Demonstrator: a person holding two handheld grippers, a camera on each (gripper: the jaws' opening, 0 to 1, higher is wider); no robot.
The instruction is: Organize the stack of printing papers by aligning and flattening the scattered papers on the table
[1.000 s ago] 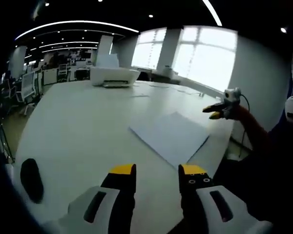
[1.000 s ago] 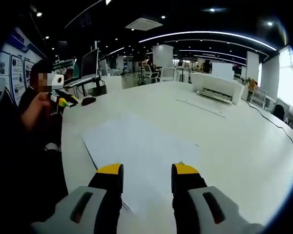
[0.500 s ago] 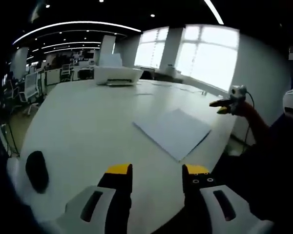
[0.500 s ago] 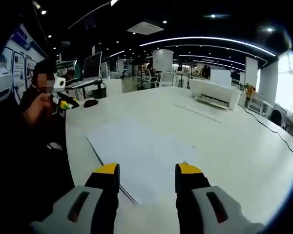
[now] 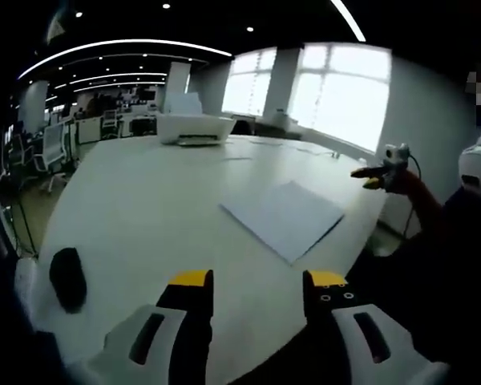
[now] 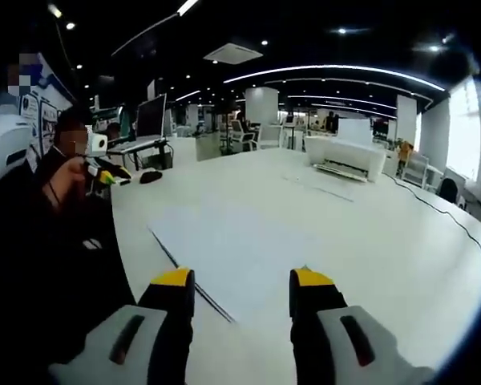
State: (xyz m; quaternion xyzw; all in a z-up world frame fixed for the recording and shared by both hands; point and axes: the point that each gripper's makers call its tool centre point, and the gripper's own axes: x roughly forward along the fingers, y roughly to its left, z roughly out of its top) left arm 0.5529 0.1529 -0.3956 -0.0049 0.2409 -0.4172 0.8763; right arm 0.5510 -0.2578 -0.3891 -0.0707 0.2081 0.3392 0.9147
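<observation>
Left gripper (image 5: 256, 279): jaws parted, holding nothing, raised above the near edge of the white table (image 5: 144, 200). Right gripper (image 6: 242, 277): jaws likewise spread and bare, poised over the table's near side; seen small in the left gripper view (image 5: 374, 173) at the right, off the table's edge, held by a hand on a dark sleeve.

Stack of printing papers (image 5: 282, 218): lies flat on the table near its right edge in the left gripper view, as one neat white sheet-pile turned corner-on. In the right gripper view (image 6: 224, 249) it lies just beyond the jaw tips, its dark near edge running slantwise on the left; white on white, its far outline is hard to trace.

Printer (image 5: 195, 127): white, at the table's far end, well apart from the stack; also (image 6: 344, 160).

Loose sheets (image 6: 321, 189): flat, before the printer.

Black mouse (image 5: 67, 277): on the table's left margin, well clear of the papers.

Cable (image 6: 449, 212): dark, trailing along the table's right side.

Surroundings: open office with desks, chairs, a monitor (image 6: 150, 117), bright windows (image 5: 337, 96).
</observation>
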